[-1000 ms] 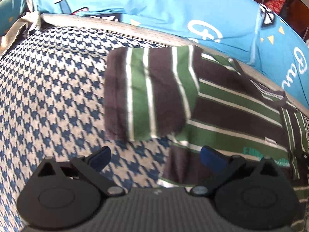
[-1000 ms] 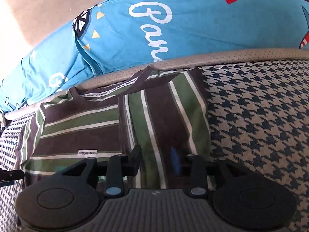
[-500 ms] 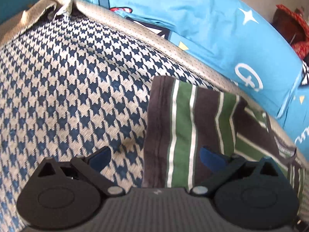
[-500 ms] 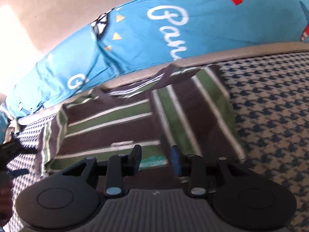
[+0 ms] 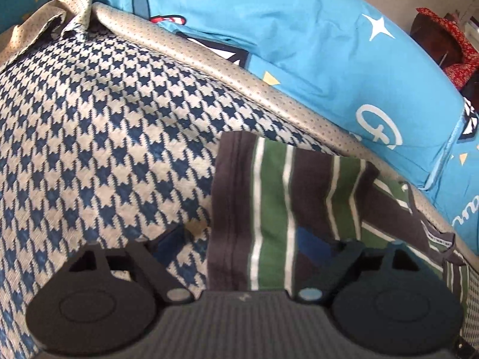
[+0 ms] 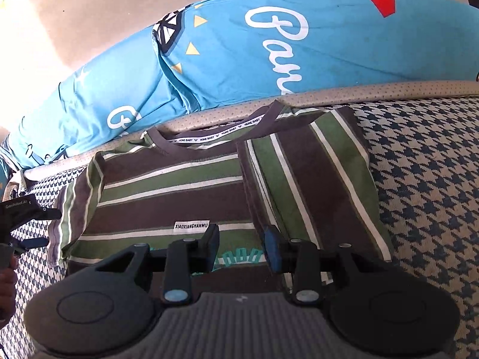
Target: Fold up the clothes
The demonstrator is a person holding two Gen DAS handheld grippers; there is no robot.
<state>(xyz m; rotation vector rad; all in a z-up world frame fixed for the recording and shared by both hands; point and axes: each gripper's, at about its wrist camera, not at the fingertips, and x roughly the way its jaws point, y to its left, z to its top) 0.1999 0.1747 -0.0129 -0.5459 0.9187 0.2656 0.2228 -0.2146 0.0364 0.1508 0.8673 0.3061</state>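
Item: shirt (image 6: 185, 203), striped brown, green and white, lying flat on the houndstooth cover (image 6: 434, 209) with its collar (image 6: 221, 133) at the far edge against the piping. 1 sleeve (image 6: 314, 179) is already folded in over the body on the right; the other sleeve (image 5: 269, 203) lies out flat on the cover at the left side.

Left gripper (image 5: 239, 245): jaws moderately wide and just been closing. The sleeve's hem edge lies between them, 1 blue pad (image 5: 308, 242) over the cloth, the other over bare cover. Whether the pads press the cloth yet cannot be told; judged not gripping.

Right gripper (image 6: 241, 246): jaws narrow, nothing seen between them, hovering over the lower chest near the white label (image 6: 191, 226).

Key relation: the loose sleeve runs directly ahead of the left gripper, its long axis pointing away toward the piping, stripes along that line. The left hand is plainly nearer; judged next move is to pinch this hem and carry it rightward across the body.

Containers: none in view.

Surroundings: blue printed bedding (image 6: 299, 45) beyond the piping.
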